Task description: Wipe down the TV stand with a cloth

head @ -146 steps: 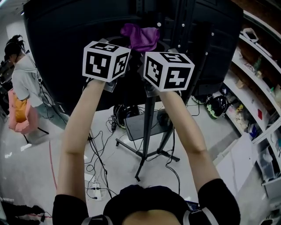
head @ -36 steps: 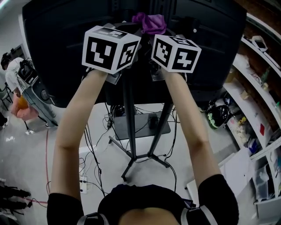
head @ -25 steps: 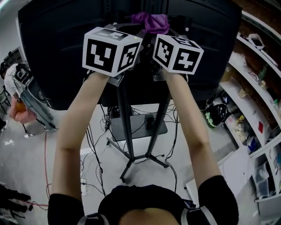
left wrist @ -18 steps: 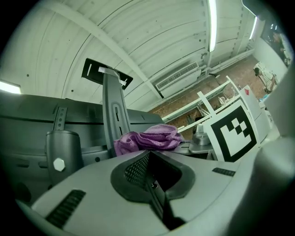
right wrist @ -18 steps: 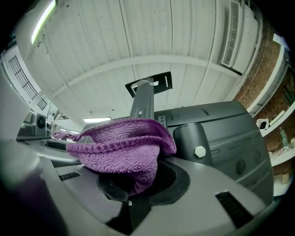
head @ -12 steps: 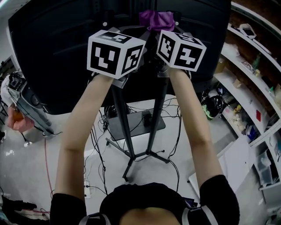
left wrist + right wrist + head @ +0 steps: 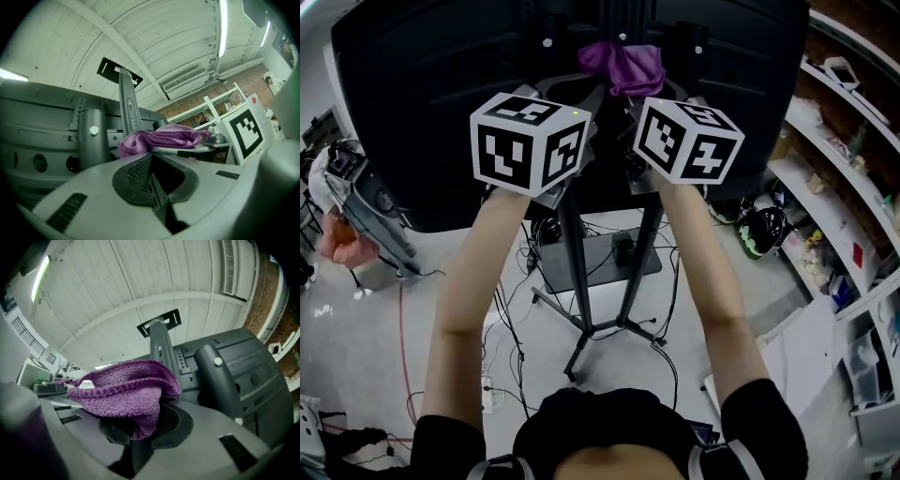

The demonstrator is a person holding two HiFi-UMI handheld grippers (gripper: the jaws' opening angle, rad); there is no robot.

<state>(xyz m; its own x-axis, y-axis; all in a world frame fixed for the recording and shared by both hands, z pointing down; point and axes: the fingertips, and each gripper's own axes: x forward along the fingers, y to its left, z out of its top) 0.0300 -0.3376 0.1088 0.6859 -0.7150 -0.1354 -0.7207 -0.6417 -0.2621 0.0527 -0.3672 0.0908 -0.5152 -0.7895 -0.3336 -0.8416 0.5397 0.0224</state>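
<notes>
Purple knitted cloth [image 7: 622, 66] is pinched by a fold in the right gripper [image 7: 139, 427]. It is bunched at the upper centre of the head view, against the black metal TV stand [image 7: 577, 246] behind the dark television back [image 7: 431, 103]. Only a small fold appears to be clamped (the bulk sits loose above the jaws), so it could be snagged on the bracket bolts [image 7: 94, 130] and pulled free. The tall stand could also be rocked if pressed hard. The left gripper [image 7: 152, 164] is pressed together on nothing, just beside the right. Both forearms [image 7: 473, 281] are stretched up and forward, side by side, with the marker cubes [image 7: 528, 142] turned toward the camera.
</notes>
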